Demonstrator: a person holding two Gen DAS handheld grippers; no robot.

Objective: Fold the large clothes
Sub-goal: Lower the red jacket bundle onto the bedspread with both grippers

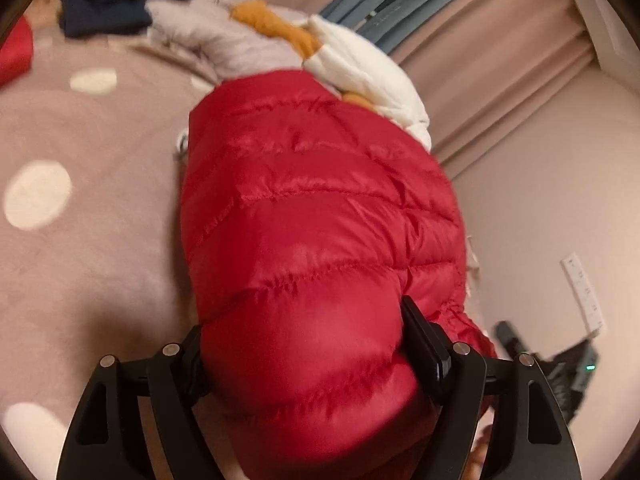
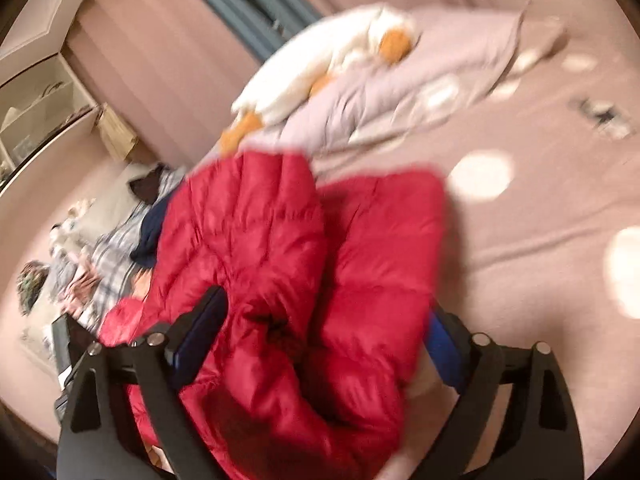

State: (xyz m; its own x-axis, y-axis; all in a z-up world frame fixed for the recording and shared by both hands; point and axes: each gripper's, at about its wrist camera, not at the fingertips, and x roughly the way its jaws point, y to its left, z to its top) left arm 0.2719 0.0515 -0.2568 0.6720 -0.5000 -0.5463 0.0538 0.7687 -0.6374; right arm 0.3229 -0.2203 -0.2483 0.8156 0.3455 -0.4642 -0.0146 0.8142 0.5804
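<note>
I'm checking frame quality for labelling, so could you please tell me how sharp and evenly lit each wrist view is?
Left wrist view: the red puffer jacket is fairly sharp with soft sheen near the left claw, the clothes pile behind is blurred, and the edges bend with fisheye distortion. Right wrist view: motion blur smears the jacket, the right claw and the spotted cover; lighting is warm.

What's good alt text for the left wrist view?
A red quilted puffer jacket fills the frame, bunched between the two black fingers of the left claw. It hangs over a pink bedspread with white dots; a white and orange plush toy and grey pillow lie beyond.
</note>
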